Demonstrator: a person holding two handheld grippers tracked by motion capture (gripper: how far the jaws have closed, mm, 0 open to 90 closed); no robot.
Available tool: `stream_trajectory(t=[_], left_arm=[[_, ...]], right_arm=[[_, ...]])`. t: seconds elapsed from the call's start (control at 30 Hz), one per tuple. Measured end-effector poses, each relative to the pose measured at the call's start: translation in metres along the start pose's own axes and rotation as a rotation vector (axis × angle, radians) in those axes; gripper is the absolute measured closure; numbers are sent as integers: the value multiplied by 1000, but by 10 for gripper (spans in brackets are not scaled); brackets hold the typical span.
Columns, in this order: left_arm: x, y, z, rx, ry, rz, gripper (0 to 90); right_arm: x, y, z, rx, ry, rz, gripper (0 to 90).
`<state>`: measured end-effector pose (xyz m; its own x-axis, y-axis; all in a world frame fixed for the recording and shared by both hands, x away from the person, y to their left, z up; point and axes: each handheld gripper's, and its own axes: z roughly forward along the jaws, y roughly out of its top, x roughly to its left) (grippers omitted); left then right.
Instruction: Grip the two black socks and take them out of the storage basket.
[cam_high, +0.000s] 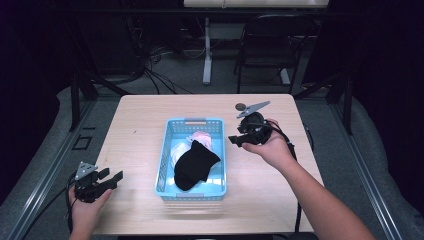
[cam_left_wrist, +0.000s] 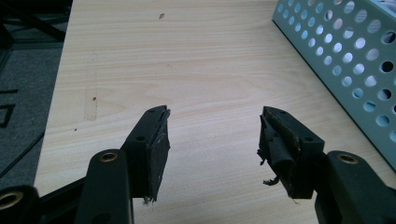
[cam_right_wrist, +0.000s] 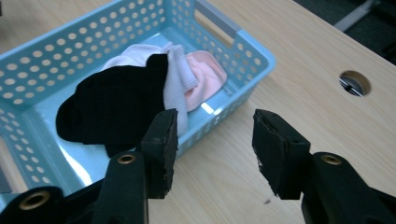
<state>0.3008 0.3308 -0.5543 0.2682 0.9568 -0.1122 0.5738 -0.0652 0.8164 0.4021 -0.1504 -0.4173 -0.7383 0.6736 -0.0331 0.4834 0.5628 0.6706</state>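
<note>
A light blue perforated basket (cam_high: 165, 160) stands in the middle of the wooden table (cam_high: 140, 115). Inside it a black sock (cam_high: 196, 164) lies over a white sock (cam_right_wrist: 175, 88) and a pink sock (cam_high: 202, 137). My right gripper (cam_high: 235, 140) hovers just right of the basket, open and empty, pointing at the basket's rim (cam_right_wrist: 243, 100). My left gripper (cam_high: 111, 180) rests near the table's front left corner, open with nothing between its jaws; the basket's wall (cam_left_wrist: 345, 60) shows off to its right.
A round cable hole (cam_high: 241, 106) lies in the table top behind the right gripper. Beyond the table stand a black chair (cam_high: 272, 45) and a white desk leg (cam_high: 207, 50), with cables on the floor. Black frame struts (cam_high: 80, 95) flank the table.
</note>
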Motion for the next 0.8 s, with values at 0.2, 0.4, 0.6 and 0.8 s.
stream_trajectory(t=[0.2, 0.4, 0.6, 0.8], left_arm=[[0, 0, 0, -1, -2, -3, 425], [0, 0, 0, -3, -5, -5, 424], [0, 1, 0, -5, -8, -4, 424], [1, 1, -1, -4, -12, -8, 424]], right_arm=[[13, 16, 23, 62, 52, -89, 575], [26, 22, 54, 100, 93, -111, 638], [29, 27, 81, 119, 104, -117, 631], [30, 26, 96, 139, 123, -123, 634]])
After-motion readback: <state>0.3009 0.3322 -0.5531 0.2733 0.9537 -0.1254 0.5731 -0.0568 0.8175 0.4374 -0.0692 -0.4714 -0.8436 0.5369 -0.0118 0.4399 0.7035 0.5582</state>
